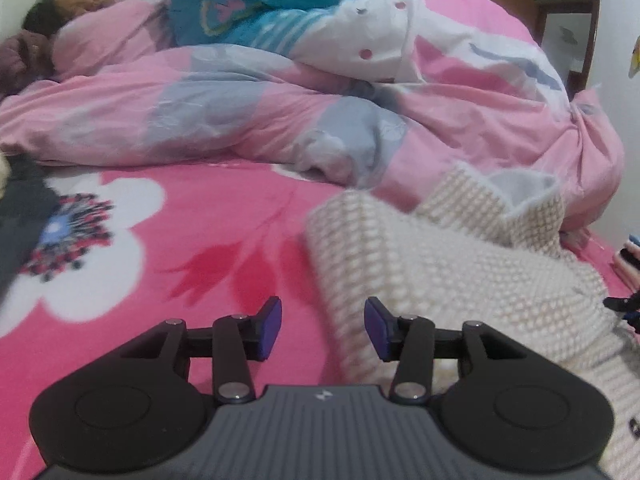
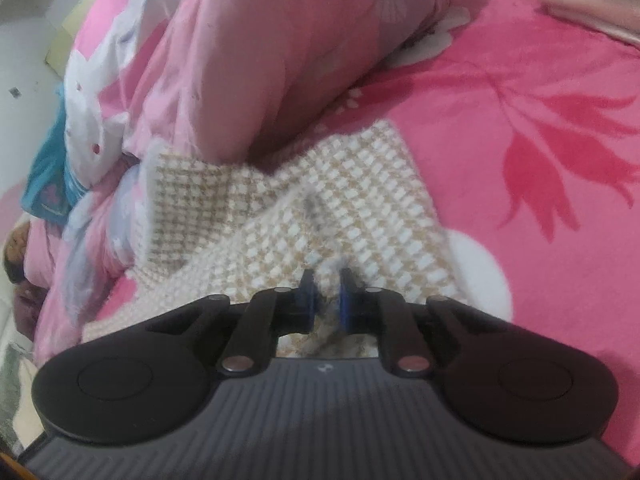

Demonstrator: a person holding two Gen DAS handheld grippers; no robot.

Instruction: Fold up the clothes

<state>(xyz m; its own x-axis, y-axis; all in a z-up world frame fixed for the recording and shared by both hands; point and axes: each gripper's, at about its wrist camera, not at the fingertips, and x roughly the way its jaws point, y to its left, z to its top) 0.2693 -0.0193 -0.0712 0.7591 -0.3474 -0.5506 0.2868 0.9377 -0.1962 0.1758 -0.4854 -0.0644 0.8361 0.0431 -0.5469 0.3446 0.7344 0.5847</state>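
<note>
A cream and tan knitted sweater [image 1: 448,264] lies on the pink flowered bed sheet [image 1: 224,216], partly folded over itself. My left gripper [image 1: 323,328] stands open above the sweater's left edge, with nothing between its blue pads. In the right wrist view the same sweater [image 2: 320,208] spreads out ahead. My right gripper [image 2: 327,300] is shut on a fold of the sweater, the knit pinched between the blue pads. The other gripper's black tip [image 1: 624,308] shows at the right edge of the left wrist view.
A bunched pink, white and grey quilt [image 1: 280,108] runs across the bed behind the sweater. A person [image 1: 76,4] lies under it at the far left. A teal garment [image 1: 256,4] rests on the quilt. Dark clothing [image 1: 24,216] sits at the left edge. A wooden nightstand [image 1: 560,20] stands far right.
</note>
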